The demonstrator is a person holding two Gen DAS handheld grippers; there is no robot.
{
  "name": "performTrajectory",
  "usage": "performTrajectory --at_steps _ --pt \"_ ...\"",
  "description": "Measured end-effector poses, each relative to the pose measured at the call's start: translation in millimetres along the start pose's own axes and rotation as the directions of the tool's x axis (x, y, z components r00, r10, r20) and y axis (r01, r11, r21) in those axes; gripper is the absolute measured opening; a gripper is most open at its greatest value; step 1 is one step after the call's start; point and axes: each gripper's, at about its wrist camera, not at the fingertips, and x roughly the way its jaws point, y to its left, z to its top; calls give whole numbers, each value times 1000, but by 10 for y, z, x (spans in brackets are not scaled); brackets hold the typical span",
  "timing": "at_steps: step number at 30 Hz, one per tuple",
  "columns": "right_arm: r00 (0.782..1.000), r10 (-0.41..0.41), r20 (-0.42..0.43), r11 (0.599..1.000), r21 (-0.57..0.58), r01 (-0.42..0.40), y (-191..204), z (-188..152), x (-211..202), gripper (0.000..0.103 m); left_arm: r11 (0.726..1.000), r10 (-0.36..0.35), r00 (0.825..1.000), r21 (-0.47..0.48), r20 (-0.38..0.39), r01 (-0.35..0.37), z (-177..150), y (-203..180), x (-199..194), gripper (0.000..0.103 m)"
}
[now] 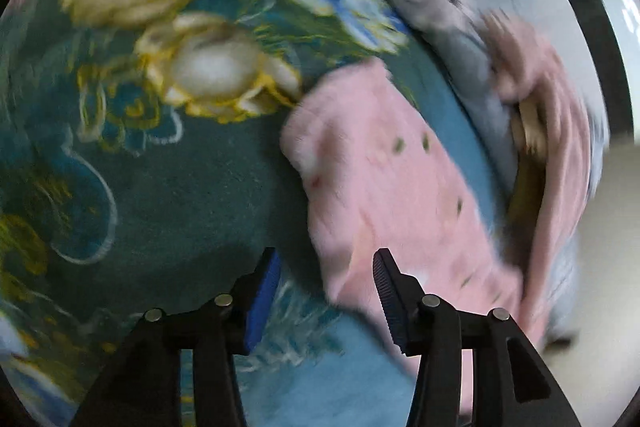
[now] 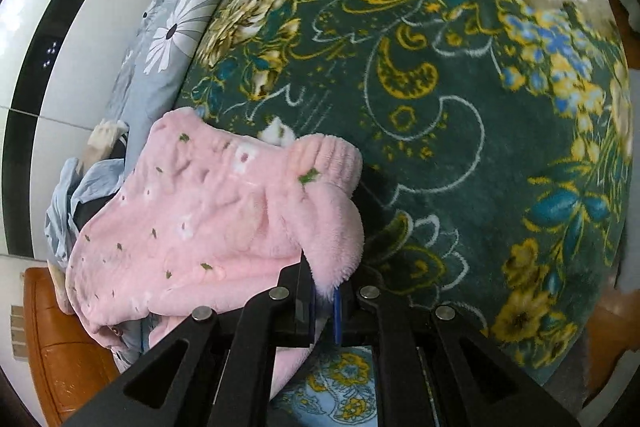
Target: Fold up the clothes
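**Carry the pinched edge across, and bring the free tongs to the other corner**

The pink fleece garment (image 2: 208, 211) lies on the green flowered blanket (image 2: 460, 131) that covers the bed, near the edge where a grey daisy-print sheet (image 2: 180, 23) and a heap of other clothes (image 2: 76, 195) are bunched. It looks like a small pair of trousers with a gathered waistband, though the shape is not fully clear.

The right tongs (image 2: 320, 301) are closed on a fold of the pink fleece near the waistband end; the cloth is nipped between the two pads and rises off the blanket there. The left tongs (image 1: 324, 301) stand wide apart with nothing between them, hovering just beside the garment (image 1: 384, 187), which lies ahead and to their right. The left view is smeared, so fine detail there cannot be read.

To do this step well, I judge that the left tongs should take the matching corner on the same edge, so the cloth lifts evenly. Pulled from one point only, thick fleece tends to drag and twist. Pinch a single layer close to the hem, not a thick bunch. Then move both pairs together, low over the blanket, and lay the edge squarely on the opposite edge before letting go. The risk is catching the blanket's pile along with the fleece.
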Motion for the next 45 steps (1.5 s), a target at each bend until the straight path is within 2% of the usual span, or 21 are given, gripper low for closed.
performTrajectory --at_steps 2,4,5,8,9,11,15,18,19,21,24,25,28,31,34,36,39,43,45 --pt "1000 5 3 1000 2 -5 7 -5 -19 6 998 -1 1000 -70 6 1 43 85 89 49" --pt "1000 14 8 1000 3 -14 19 -14 -39 6 993 0 1000 -118 10 1 57 113 141 27" --pt "1000 19 12 1000 2 -19 33 -19 -57 6 991 -1 1000 -133 14 3 69 103 155 11" --pt "999 35 21 999 -4 -35 69 -24 -111 6 992 27 997 -126 67 -19 122 -30 86 7" --pt "999 41 24 999 -6 -41 89 -19 -131 6 993 35 995 -119 90 -24 163 -80 31 7" --pt "998 53 32 998 -14 -53 143 5 -177 6 995 1 990 -102 144 14 219 -205 -176 6" --pt "987 141 74 987 -86 -134 338 36 -408 6 998 -58 964 50 259 46 187 -445 -766 6" --pt "977 184 106 971 -173 -164 375 -58 -587 6 988 35 961 134 274 -74 0 -277 -889 6" --pt "980 167 105 972 -185 -146 318 -104 -572 6 982 85 960 142 267 -126 -75 -158 -865 6" --pt "994 94 62 987 -138 -85 85 -171 -407 6 978 169 963 85 209 -190 -191 167 -695 6" --pt "999 37 10 999 -19 -37 -281 -273 -180 6 982 184 972 -64 149 -176 -344 553 -535 6" --pt "1000 23 4 1000 -2 -23 -327 -289 -147 6 982 179 973 -85 147 -168 -365 593 -534 6" --pt "1000 -3 -1 1000 -5 3 -312 -254 -128 6 984 177 969 -68 171 -167 -368 531 -625 6" --pt "1000 16 26 999 -45 -15 -220 -195 -242 6 987 161 965 -24 209 -159 -385 425 -835 6" --pt "998 27 63 998 -49 -24 -287 -214 -356 6 983 179 959 7 219 -185 -460 448 -983 6" --pt "998 12 62 999 -33 -10 -393 -239 -342 6 971 230 953 15 199 -237 -511 565 -931 6" --pt "999 -43 12 999 1 43 -569 -278 -182 6 961 275 951 -43 137 -272 -510 762 -693 6" --pt "999 -55 -2 999 1 55 -539 -274 -110 6 952 306 945 -32 119 -304 -485 687 -587 6" --pt "998 -56 0 998 -19 56 -490 -255 -131 6 952 304 946 -13 108 -305 -433 630 -604 11"
